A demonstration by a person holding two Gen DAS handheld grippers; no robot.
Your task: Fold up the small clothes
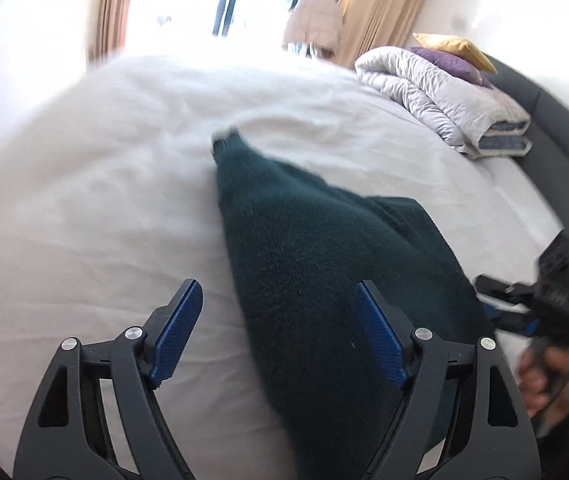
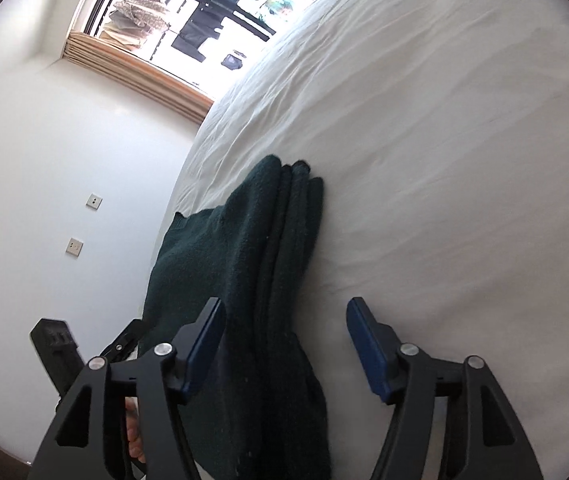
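Note:
A dark green knitted sweater [image 1: 308,256] lies folded on the white bed sheet [image 1: 84,208]. My left gripper [image 1: 278,308] is open just above its near part, with nothing between the blue pads. In the right wrist view the sweater [image 2: 244,264] shows stacked folded layers along its right edge. My right gripper [image 2: 284,320] is open over that edge and holds nothing. The right gripper also shows in the left wrist view [image 1: 504,304] at the sweater's right side, held by a hand.
A folded white duvet [image 1: 444,96] with a purple and a yellow pillow [image 1: 454,46] sits at the far right of the bed, by a dark headboard [image 1: 556,152]. Window and curtains [image 1: 372,4] lie beyond. A white wall [image 2: 44,160] with sockets is left of the bed.

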